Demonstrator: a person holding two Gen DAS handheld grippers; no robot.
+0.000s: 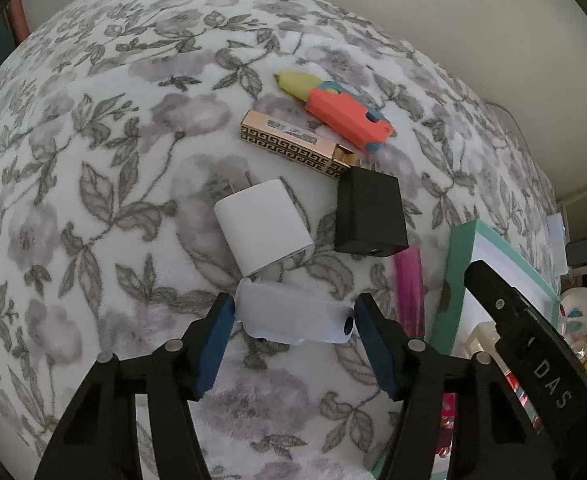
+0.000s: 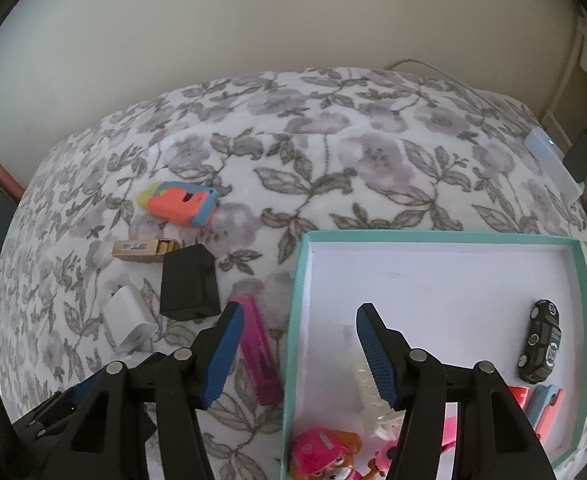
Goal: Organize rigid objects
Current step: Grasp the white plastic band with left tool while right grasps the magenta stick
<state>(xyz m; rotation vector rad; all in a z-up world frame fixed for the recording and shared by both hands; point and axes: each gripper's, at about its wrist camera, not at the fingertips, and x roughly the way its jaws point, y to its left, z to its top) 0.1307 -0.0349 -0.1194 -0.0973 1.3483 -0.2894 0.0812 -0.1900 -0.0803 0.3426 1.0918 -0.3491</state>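
- Floral fleece blanket (image 1: 93,184) covers the surface, loose items scattered on it.
- Left gripper (image 1: 293,320), bottom centre: jaws bracketing a small white rounded plastic device (image 1: 293,318), left pad touching; grip looks nearly closed, not confirmed.
- Right gripper (image 2: 297,320), lower centre: parted, holding nothing, straddling the teal-rimmed white tray (image 2: 297,280) edge; likely waiting.
- Mid-frame: white cube charger (image 1: 263,226), black charger (image 1: 369,214).
- Upper centre: gold box (image 1: 293,142), orange toy (image 1: 345,114); unsorted.

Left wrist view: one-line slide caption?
Left gripper closed around a white device on the floral blanket, near two chargers.
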